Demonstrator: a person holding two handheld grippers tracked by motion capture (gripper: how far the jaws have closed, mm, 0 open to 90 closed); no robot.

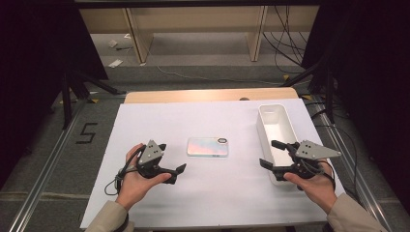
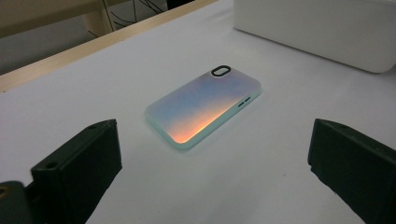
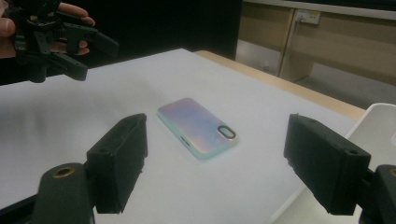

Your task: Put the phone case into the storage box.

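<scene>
A pastel iridescent phone case [image 1: 208, 146] lies flat in the middle of the white table sheet [image 1: 203, 193], its camera cutout toward the right. My left gripper [image 1: 173, 158] is held to the case's left, open, jaws pointing at it with nothing between them. In the left gripper view the case [image 2: 204, 107] lies just beyond the wide-apart jaws. My right gripper [image 1: 272, 153] hovers over the near end of a white bin [image 1: 275, 126], open and empty. In the right gripper view the case [image 3: 196, 127] lies ahead between the spread jaws, with the left gripper [image 3: 81, 51] far off at upper left.
The long white bin stands along the sheet's right side, its wall [image 2: 322, 28] beyond the case in the left gripper view. A wooden table edge [image 1: 208, 94] runs behind the sheet. Dark tripod legs [image 1: 72, 87] and cables stand on the floor beyond.
</scene>
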